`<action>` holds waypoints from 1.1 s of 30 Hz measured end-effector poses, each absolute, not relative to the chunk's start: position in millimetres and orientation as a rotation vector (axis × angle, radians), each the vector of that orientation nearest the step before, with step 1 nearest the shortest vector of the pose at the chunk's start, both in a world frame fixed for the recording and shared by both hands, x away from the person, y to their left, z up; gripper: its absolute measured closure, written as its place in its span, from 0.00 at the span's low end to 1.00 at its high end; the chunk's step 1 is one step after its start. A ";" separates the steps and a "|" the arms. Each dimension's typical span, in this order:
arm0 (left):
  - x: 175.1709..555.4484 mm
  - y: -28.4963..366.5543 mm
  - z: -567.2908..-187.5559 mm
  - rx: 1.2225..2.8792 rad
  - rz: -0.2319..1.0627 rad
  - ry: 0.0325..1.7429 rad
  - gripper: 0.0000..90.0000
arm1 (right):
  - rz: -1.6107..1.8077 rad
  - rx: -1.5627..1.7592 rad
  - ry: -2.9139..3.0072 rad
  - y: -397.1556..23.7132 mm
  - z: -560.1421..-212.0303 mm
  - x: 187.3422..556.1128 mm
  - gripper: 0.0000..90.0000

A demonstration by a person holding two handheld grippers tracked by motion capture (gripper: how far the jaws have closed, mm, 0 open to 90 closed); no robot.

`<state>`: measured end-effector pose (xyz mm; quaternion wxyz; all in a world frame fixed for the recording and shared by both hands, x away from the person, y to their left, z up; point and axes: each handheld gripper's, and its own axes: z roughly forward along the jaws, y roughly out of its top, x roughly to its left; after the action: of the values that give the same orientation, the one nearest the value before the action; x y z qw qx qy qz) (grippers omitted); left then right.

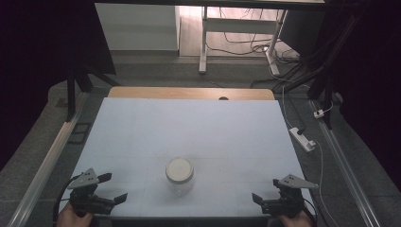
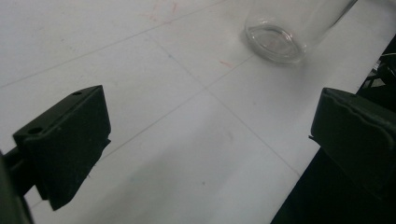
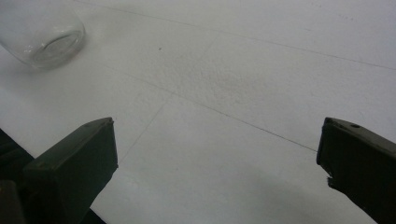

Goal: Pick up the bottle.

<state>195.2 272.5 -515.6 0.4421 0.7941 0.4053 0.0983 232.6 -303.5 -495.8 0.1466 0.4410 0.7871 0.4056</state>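
A lidded glass jar (image 1: 179, 176) stands upright between both grippers, within easy reach of either. The left gripper (image 1: 115, 188) and right gripper (image 1: 264, 190) rest at the table's (image 1: 189, 123) near edge, jaws spread wide, empty, seemingly waiting to begin.

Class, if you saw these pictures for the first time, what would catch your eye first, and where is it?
A clear glass jar with a pale lid stands upright, alone near the front middle of the white table. The left gripper and right gripper wait open at the front corners, apart from it.
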 end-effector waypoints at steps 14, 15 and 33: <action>207.1 238.3 -516.5 2.031 0.266 0.920 0.00 | 1.144 1.262 2.294 -301.4 -496.5 233.9 0.00; 207.9 236.2 -516.6 2.027 0.261 0.921 0.00 | 1.143 1.262 2.295 -301.1 -496.6 233.9 0.00; 224.4 199.9 -511.6 2.082 0.252 0.837 0.00 | 1.128 1.258 2.309 -300.3 -497.2 234.7 0.00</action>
<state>224.4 199.9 -511.6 0.4276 0.8335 0.3351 0.1010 234.7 -300.3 -497.2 0.1400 0.4353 0.7991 0.3903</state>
